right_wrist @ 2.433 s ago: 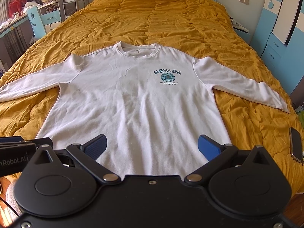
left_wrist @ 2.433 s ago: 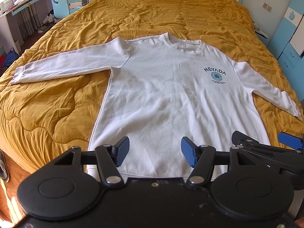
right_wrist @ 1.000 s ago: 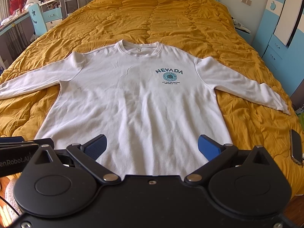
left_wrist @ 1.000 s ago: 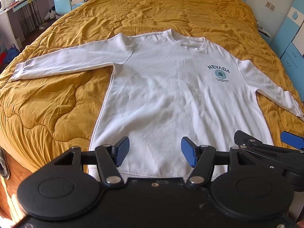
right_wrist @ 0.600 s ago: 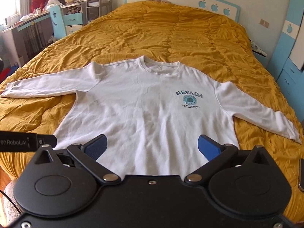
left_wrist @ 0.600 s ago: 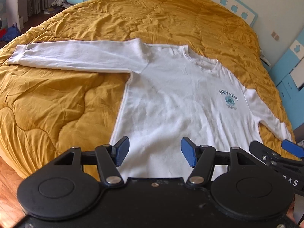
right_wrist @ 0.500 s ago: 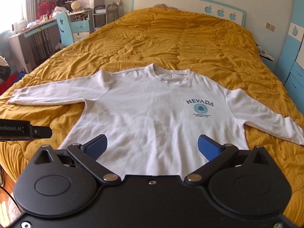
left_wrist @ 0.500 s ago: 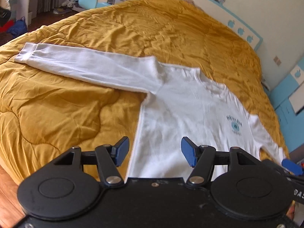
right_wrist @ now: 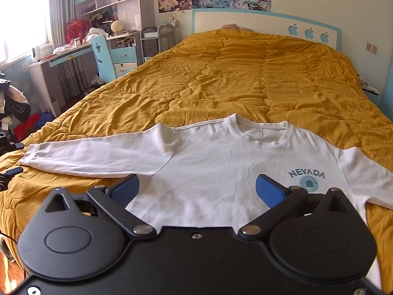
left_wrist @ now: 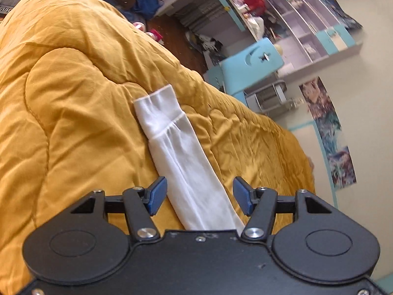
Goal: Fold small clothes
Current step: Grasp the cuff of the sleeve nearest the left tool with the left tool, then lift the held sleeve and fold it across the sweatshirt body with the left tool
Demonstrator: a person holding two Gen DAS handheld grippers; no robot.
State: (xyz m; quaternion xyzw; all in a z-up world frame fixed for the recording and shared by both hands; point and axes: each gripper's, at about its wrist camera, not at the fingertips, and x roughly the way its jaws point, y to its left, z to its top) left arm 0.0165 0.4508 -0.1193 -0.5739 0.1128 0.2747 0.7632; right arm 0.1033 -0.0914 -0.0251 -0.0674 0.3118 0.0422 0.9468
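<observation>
Left wrist view is showing the left tool hanging open over the white sweatshirt's sleeve at frame centre, seemingly readying a pinch near the cuff to fold it inward, while the right tool is gaping over the sweatshirt spread on the mustard bed quilt.

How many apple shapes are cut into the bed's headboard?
3. The blue apple shapes sit in a row at the white headboard's upper right: left, middle, right. None look hidden.
</observation>
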